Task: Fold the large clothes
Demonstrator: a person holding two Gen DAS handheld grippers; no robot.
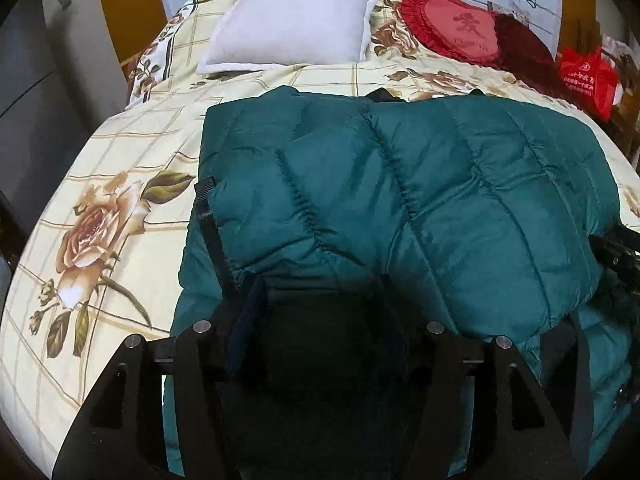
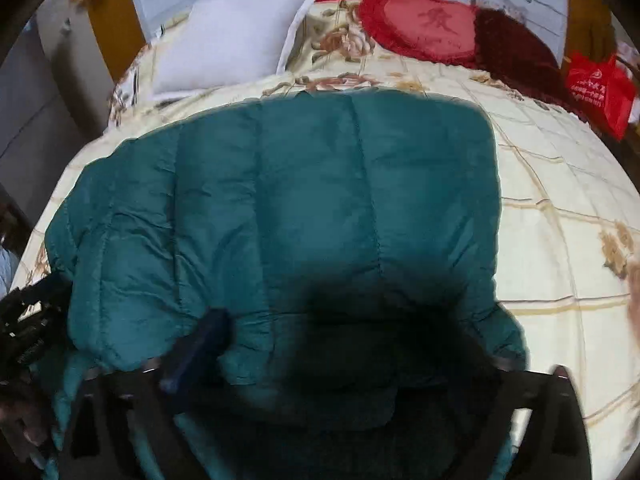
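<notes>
On the floral bed (image 1: 120,160), a folded teal jacket (image 1: 400,200) lies.

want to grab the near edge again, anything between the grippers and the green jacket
Nothing visible. The green jacket lies right under both the left gripper and the right gripper, jaws apart over its near edge.
</notes>
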